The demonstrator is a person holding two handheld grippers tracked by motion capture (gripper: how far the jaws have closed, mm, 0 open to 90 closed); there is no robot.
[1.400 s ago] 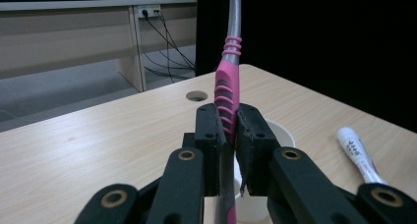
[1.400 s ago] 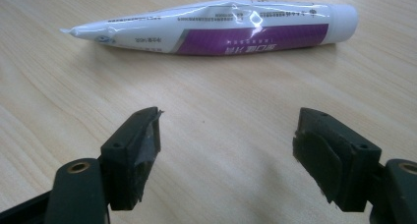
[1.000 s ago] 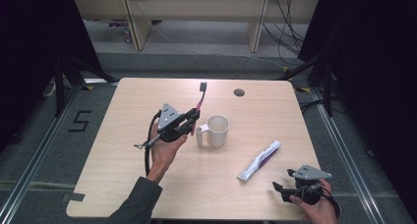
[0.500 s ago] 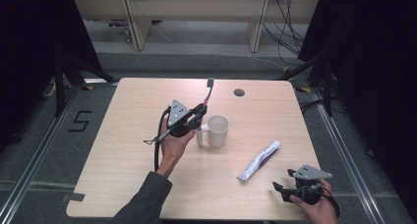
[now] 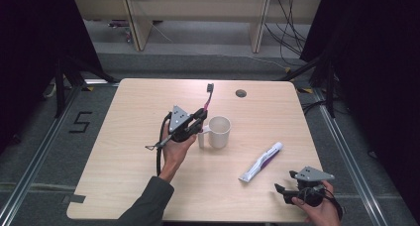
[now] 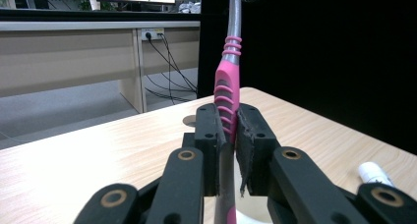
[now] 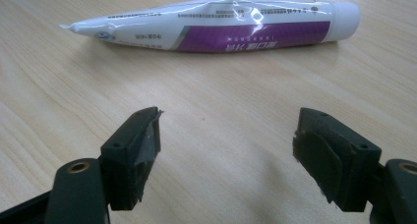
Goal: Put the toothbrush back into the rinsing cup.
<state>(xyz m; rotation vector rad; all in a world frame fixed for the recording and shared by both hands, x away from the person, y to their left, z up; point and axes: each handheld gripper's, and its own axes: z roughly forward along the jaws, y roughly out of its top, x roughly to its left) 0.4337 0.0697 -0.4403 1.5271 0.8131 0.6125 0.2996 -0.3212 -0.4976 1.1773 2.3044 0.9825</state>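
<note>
A pink and grey toothbrush (image 5: 207, 101) is clamped in my left gripper (image 5: 200, 118), held in the air just left of a white mug (image 5: 218, 132). Its bristle end points toward the far edge of the table. In the left gripper view the pink handle (image 6: 227, 98) stands between the shut jaws, with the mug's rim just below them. A white and purple toothpaste tube (image 5: 261, 161) lies flat to the right of the mug. My right gripper (image 5: 283, 192) rests open near the front right corner, and the tube (image 7: 221, 23) lies a short way beyond its jaws.
The wooden table (image 5: 129, 112) has a round cable hole (image 5: 240, 93) near its far edge. Bare tabletop spreads to the left of the person's left hand. Desks and cables stand on the floor beyond the table.
My left gripper has carried the toothbrush rightward and a little forward, up beside the mug. The right gripper and the toothpaste tube have stayed put.
</note>
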